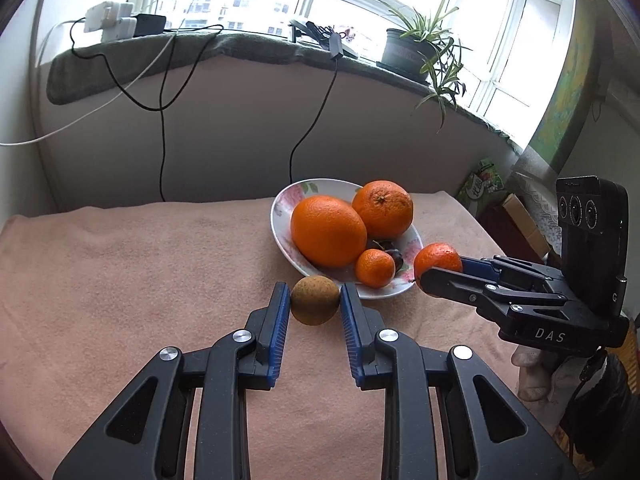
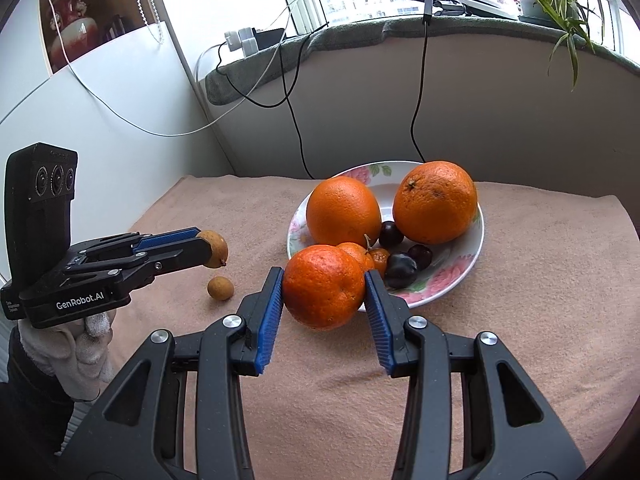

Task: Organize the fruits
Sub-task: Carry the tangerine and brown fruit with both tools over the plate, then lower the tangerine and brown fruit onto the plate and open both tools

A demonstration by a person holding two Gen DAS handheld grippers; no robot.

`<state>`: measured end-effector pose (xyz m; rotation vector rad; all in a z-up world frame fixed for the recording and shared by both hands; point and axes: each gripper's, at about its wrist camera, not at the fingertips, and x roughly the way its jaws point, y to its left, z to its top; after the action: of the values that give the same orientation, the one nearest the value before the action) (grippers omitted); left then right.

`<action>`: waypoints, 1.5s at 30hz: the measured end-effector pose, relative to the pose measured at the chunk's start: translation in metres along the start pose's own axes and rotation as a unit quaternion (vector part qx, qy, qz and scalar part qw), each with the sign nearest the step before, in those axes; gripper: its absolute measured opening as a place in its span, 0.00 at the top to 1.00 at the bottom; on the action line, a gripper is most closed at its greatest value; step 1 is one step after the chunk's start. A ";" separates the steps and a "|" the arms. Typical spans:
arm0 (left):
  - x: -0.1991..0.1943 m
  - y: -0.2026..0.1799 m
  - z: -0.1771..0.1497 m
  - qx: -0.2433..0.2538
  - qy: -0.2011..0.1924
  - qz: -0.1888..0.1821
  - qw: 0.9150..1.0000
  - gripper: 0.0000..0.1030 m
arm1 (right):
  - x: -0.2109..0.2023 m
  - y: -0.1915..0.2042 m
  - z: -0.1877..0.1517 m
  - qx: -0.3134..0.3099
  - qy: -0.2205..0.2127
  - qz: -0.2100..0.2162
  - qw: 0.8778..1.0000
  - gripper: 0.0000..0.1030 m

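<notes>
Just right of the floral plate (image 1: 280,216), the right hand-held gripper (image 2: 324,294) clamps a mandarin (image 2: 323,290); the left hand-held gripper (image 1: 315,300) pinches a brown longan (image 1: 315,300) at the plate's near rim, about equally close.

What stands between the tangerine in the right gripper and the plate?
Nothing visible. The right gripper holds the tangerine just short of the plate rim; fruit crowds the near side, with bare plate on the right.
</notes>
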<state>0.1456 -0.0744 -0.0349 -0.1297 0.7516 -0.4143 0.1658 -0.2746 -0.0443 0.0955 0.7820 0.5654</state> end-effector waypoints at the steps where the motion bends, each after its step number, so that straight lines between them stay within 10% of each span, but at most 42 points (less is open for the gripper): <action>1: 0.001 -0.001 0.002 0.002 -0.001 -0.001 1.000 0.76 | 0.001 -0.001 0.002 0.001 -0.001 -0.001 1.000 0.59; 39: 0.087 -0.027 0.080 0.038 0.000 -0.014 0.999 0.76 | 0.030 -0.034 0.021 0.004 0.000 -0.029 1.000 0.59; 42: 0.087 -0.028 0.082 0.040 -0.002 -0.011 0.999 0.61 | 0.032 -0.034 0.021 0.005 0.003 -0.029 1.000 0.58; 45: 0.084 -0.029 0.083 0.043 -0.005 -0.009 0.999 0.59 | 0.029 -0.032 0.021 0.004 -0.006 -0.029 1.000 0.36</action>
<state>0.2487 -0.1381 -0.0203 -0.0581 0.7215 -0.4618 0.2116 -0.2841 -0.0568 0.0826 0.7734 0.5058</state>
